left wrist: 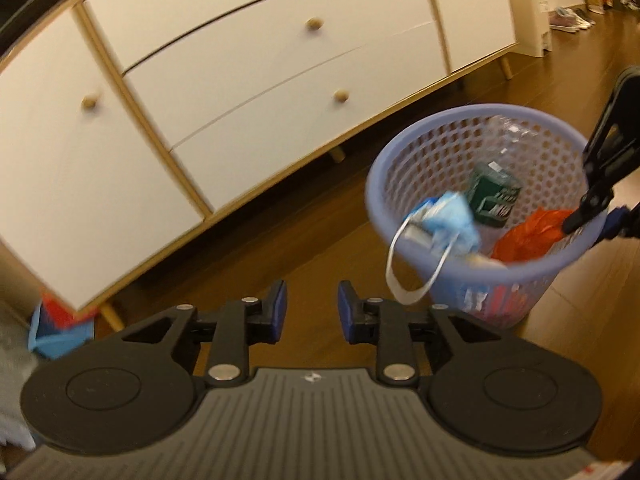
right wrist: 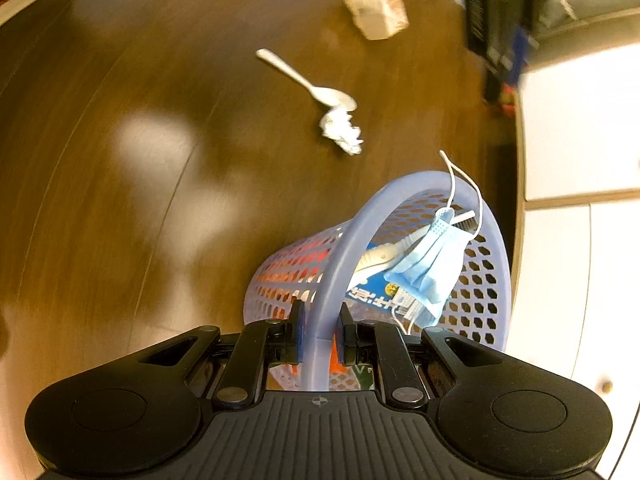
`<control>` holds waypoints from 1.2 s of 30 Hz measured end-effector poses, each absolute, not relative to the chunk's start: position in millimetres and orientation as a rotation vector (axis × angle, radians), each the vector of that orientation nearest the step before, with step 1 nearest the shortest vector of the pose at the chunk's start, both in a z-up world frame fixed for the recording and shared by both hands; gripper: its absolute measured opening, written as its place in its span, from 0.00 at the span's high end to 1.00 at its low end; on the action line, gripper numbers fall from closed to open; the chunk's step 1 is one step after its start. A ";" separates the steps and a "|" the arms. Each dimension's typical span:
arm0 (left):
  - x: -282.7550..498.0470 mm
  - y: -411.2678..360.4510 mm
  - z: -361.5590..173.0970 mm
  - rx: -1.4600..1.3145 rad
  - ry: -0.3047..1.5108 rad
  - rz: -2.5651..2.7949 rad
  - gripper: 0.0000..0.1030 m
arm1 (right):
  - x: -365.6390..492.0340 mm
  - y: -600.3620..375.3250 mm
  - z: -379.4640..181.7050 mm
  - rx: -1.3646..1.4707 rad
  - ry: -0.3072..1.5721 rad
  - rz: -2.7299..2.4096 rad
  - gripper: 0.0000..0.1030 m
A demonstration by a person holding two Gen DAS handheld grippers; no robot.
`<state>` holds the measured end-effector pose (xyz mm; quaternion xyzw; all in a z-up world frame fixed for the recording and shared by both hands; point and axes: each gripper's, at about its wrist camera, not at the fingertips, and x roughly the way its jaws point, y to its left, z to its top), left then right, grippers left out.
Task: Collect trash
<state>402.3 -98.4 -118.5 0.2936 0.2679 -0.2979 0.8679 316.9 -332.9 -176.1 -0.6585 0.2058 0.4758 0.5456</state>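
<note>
Right claw (right wrist: 319, 338) clamps basket (right wrist: 496, 264) rim; mask (right wrist: 430, 264) drapes inside.

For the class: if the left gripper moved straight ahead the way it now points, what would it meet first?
Probably the wooden floor between the white cabinet and the basket. The left gripper is open, nothing between; depth is unclear.

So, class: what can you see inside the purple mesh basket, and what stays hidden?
Inside the basket: a blue face mask at the rim, a green can, a clear bottle, an orange wrapper and blue printed packaging. Whatever lies beneath them at the bottom is covered.
</note>
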 end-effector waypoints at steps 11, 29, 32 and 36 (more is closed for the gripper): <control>428.2 -42.1 -141.3 0.556 0.681 -0.492 0.66 | 322.0 -343.1 -153.3 -1.245 0.543 1.049 0.71; 430.0 -16.3 -174.8 0.539 0.777 -0.425 0.55 | 413.1 -454.5 -119.3 0.096 1.006 0.331 0.58; 435.7 -3.3 -186.1 0.557 0.803 -0.377 0.55 | 421.9 -460.5 -129.0 0.226 1.023 0.265 0.58; 437.9 18.5 -195.8 0.551 0.833 -0.345 0.55 | 432.2 -463.0 -142.6 0.321 1.058 0.205 0.80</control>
